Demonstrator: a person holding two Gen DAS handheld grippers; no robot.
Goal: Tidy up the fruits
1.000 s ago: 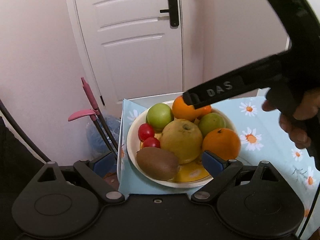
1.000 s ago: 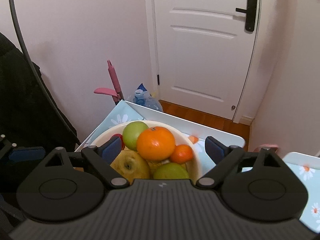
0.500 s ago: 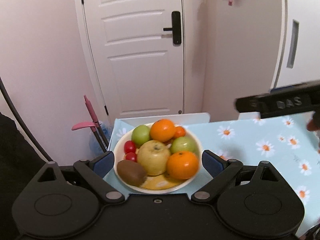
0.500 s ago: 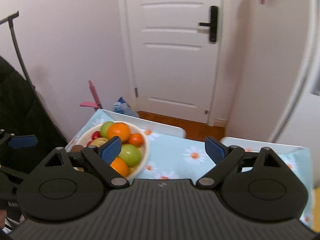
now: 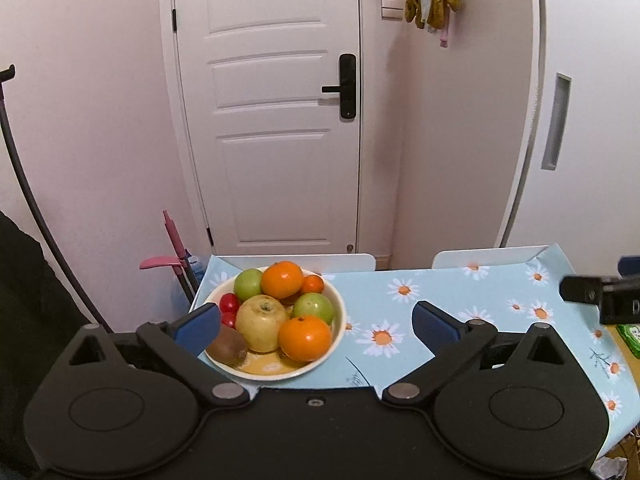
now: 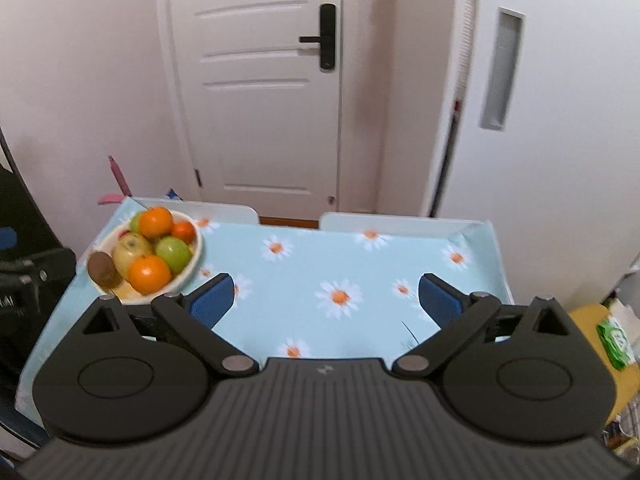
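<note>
A cream bowl (image 5: 340, 312) stands at the left end of a table under a light blue daisy cloth (image 5: 440, 292). It holds two oranges (image 5: 305, 338), a yellow apple (image 5: 261, 322), two green apples (image 5: 314, 307), a small tangerine (image 5: 313, 283), cherry tomatoes (image 5: 229, 302) and a kiwi (image 5: 227, 345) at its near rim. My left gripper (image 5: 316, 326) hangs in front of and above the bowl, its jaws opening with nothing between them. My right gripper (image 6: 326, 300) is open and empty over the bare cloth (image 6: 320, 264), with the bowl (image 6: 196, 252) off to its left.
Two white chair backs (image 5: 320, 260) stand at the table's far edge before a white door. A pink-handled mop (image 5: 172, 248) leans at the left corner. A green packet (image 6: 616, 340) lies on a yellow surface to the right. Dark cloth hangs at the far left.
Both grippers have drawn back and risen from the bowl, which looks smaller. The right one has swung right, so the bowl now sits at its left. The left jaws spread slightly.
</note>
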